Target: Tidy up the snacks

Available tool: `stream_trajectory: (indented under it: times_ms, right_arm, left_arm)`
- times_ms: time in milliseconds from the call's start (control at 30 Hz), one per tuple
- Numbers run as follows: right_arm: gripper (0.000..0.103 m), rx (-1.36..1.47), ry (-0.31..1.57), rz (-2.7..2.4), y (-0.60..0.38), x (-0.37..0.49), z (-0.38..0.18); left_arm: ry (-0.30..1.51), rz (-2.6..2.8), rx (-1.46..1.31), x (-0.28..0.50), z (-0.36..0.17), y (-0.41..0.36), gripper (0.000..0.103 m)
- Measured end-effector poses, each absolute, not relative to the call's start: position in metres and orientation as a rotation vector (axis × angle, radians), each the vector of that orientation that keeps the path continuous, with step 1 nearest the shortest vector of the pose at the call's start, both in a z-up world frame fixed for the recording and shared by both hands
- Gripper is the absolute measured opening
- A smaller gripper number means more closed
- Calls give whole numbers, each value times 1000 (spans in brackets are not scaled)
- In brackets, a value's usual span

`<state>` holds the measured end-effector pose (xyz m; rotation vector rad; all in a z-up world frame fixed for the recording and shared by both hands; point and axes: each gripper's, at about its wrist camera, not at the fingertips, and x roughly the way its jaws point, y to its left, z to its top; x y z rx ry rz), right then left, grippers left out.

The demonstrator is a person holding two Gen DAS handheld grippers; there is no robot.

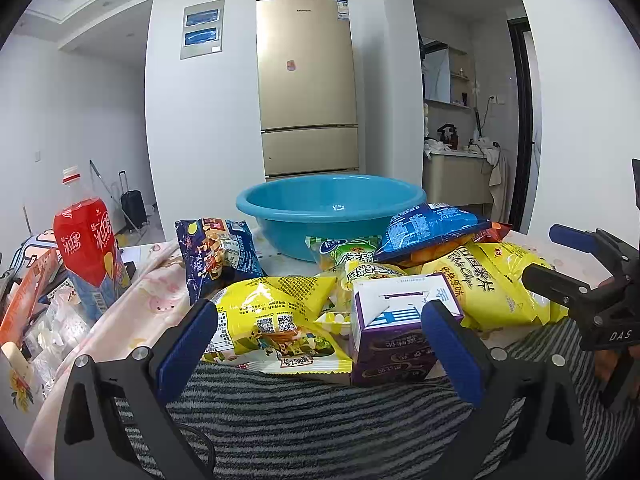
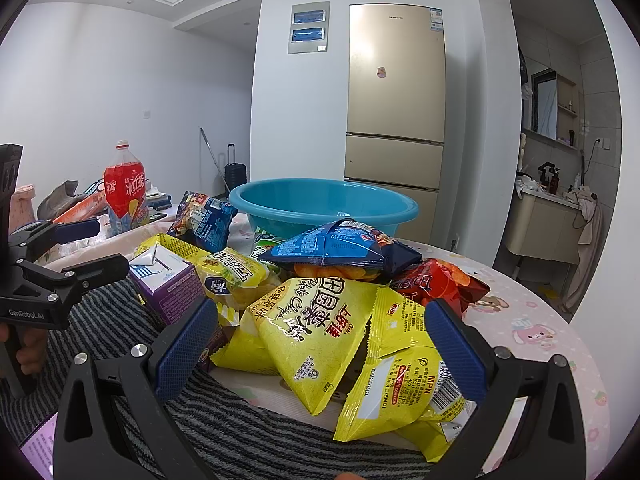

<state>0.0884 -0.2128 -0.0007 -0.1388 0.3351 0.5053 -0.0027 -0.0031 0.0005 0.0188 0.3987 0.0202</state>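
Nearest, the left tool (image 1: pixel 320 344) hangs with jaws spread wide and empty over a striped cloth (image 1: pixel 320 420) — between them a yellow bag (image 1: pixel 276 320) and a purple carton (image 1: pixel 394 332). The right tool (image 2: pixel 320 352) is likewise agape, holding nothing, framing two yellow chip bags (image 2: pixel 320 332) (one overlapping the other). Behind, a blue bag (image 2: pixel 340 246) tops the pile on the worktop (image 2: pixel 532 320), a red bag (image 2: pixel 440 284) beside it. Farther back sits a blue basin (image 2: pixel 320 200), a red bottle (image 1: pixel 88 244) to its left, a fridge (image 1: pixel 306 84) beyond.
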Motion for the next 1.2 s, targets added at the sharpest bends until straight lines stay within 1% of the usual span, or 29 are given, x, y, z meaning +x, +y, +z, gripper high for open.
stream_trajectory:
  times_ms: [767,900,1067,1200]
  right_arm:
    - [103,-144,341,501,-214,91,-2]
    - [103,-135,345,496,-215,93,-1]
    - [103,-125,346,482,-219,93,-1]
    - [103,-125,342,479,-220,91,0]
  left_arm:
    - [404,7,10,-3,1,-3,103]
    - [455,-56,-42,-1,9,1,103]
    - [547,-109,-47,9,19,-13,103]
    - [642,-122,-42,28,11,-26,103]
